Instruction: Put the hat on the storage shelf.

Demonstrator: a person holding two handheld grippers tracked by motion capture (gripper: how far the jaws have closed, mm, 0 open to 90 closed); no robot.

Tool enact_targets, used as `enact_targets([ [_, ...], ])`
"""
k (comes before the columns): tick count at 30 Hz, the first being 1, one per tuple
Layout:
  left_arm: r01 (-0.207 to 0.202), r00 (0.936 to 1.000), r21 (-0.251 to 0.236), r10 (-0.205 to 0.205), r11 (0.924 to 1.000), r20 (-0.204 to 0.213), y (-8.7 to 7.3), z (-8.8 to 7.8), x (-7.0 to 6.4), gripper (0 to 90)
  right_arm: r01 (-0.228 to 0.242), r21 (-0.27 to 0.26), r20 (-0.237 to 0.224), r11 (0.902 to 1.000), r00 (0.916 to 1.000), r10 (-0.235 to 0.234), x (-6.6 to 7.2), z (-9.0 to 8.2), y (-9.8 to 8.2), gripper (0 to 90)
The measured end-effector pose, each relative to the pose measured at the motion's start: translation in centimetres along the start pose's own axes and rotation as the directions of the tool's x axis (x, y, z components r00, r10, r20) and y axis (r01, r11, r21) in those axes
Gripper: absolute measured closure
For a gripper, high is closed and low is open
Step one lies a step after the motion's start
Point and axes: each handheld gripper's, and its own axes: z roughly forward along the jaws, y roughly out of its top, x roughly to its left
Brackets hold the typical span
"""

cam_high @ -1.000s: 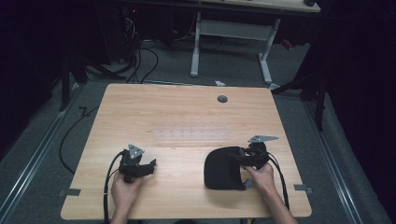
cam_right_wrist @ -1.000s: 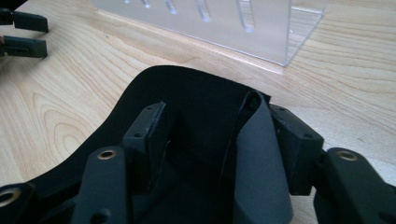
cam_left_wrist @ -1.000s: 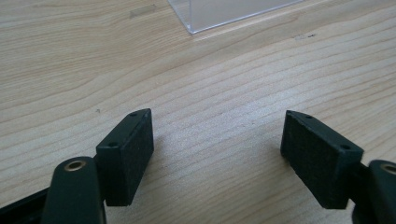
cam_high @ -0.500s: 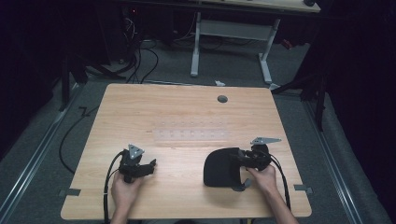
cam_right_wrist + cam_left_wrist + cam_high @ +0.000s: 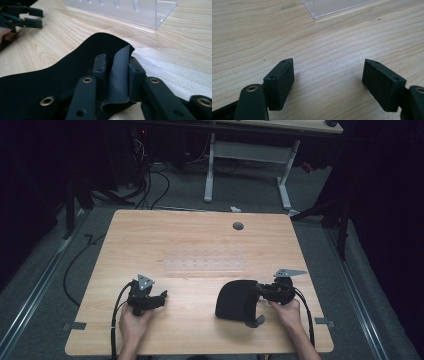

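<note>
While the left claw (image 5: 159, 297) is sitting wide open on the bare surface (image 5: 200, 240) with nothing in it, the right claw (image 5: 117, 72) has just been closing and is now pinching a folded-up edge of the black cloth (image 5: 235, 300). That cloth is lying flat at the near right of the surface, just this side of the clear rack (image 5: 125, 10), well apart from the left claw.

Bench layout, near edge

Cloth (image 5: 235, 300) lies on the bench (image 5: 200, 240) at near right, touching the right hand-held gripper (image 5: 261, 291). Left hand-held gripper (image 5: 161, 297) sits near left. Clear rack (image 5: 205, 265) stands behind, between them.
</note>
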Motion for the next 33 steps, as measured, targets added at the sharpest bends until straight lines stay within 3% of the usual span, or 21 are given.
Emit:
enact_targets([
  [10,-0.004,1.0,0.004,0.004,1.0,0.006,-0.1,0.0,-0.1,24.3,0.012,-0.031,-0.066,0.9994,0.9977,-0.014,0.4,-1.1,-0.7,83.7],
  [17,-0.005,0.9998,0.008,0.005,1.0,0.017,-0.2,-0.2,-0.2,25.1,-0.011,-0.07,-0.11,0.9975,0.994,0.003,1.3,-2.0,-0.9,85.5],
  [33,-0.006,0.9998,0.008,0.006,0.9999,0.017,-0.2,-0.2,-0.2,25.5,-0.089,-0.15,-0.107,0.9847,0.9915,0.074,2.3,-3.9,-0.8,86.0],
])
